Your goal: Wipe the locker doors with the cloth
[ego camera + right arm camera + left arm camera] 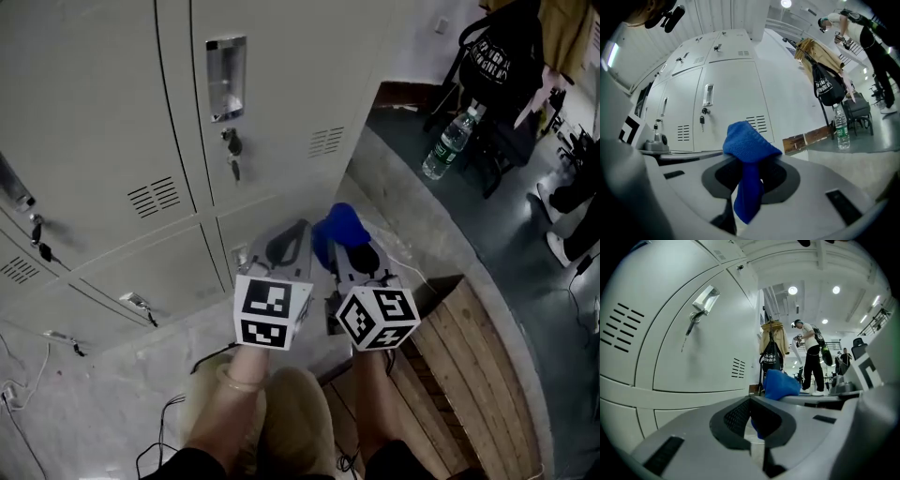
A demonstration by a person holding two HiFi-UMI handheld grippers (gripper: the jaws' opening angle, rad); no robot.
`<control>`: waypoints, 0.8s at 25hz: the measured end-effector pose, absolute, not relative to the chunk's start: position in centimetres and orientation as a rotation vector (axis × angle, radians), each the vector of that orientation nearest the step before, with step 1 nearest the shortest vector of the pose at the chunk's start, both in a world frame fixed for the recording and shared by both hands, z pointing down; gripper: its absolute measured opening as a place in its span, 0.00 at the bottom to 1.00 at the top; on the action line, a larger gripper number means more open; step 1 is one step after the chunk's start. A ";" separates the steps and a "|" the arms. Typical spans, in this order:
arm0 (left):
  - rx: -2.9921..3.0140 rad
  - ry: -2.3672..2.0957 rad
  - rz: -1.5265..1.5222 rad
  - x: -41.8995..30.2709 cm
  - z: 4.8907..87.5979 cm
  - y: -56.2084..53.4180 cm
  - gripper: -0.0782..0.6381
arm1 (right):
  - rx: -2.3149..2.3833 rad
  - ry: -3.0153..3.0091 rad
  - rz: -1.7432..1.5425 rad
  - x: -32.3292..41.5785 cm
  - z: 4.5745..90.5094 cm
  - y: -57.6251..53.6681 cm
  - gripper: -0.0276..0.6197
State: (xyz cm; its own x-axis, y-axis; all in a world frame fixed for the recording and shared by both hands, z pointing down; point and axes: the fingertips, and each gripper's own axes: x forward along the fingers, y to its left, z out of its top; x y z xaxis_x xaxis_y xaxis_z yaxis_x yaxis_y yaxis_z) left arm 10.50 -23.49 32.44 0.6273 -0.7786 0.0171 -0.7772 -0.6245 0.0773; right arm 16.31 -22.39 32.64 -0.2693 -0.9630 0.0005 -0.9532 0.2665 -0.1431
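Note:
Grey locker doors (112,112) fill the left and top of the head view; one door (272,103) has a recessed handle (225,77) and a key (232,148) hanging in its lock. My right gripper (330,236) is shut on a blue cloth (341,223), which bunches above the jaws and hangs below them (749,154). It is held a short way off the lockers' lower doors. Close beside it on the left, my left gripper (296,229) has its jaws together with nothing held (750,401). The cloth (780,384) shows just past it.
A water bottle (450,142) stands on a raised concrete kerb (412,202) at the right. Behind it a black bag (502,56) hangs on a rack. A wooden bench (469,375) lies below right. Cables (19,398) trail on the floor at left. A person (811,359) stands far off.

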 end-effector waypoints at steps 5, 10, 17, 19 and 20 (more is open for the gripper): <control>2.845 -1.312 0.066 8.4 33.6 -21.6 0.12 | -1.713 2.546 -0.206 13.5 35.6 -22.7 0.18; 2.822 -1.333 0.147 4.7 36.1 -22.1 0.12 | -1.583 2.644 -0.250 10.3 37.8 -24.3 0.18; 2.649 -1.350 0.012 -0.1 35.9 -22.7 0.12 | -1.376 2.842 -0.242 4.1 38.1 -26.5 0.18; 2.647 -1.415 0.028 -1.4 35.6 -22.7 0.12 | -1.355 2.913 -0.195 2.4 38.7 -26.6 0.18; 2.647 -1.467 0.054 -2.2 35.7 -22.8 0.12 | -1.347 2.955 -0.160 1.5 39.1 -26.7 0.18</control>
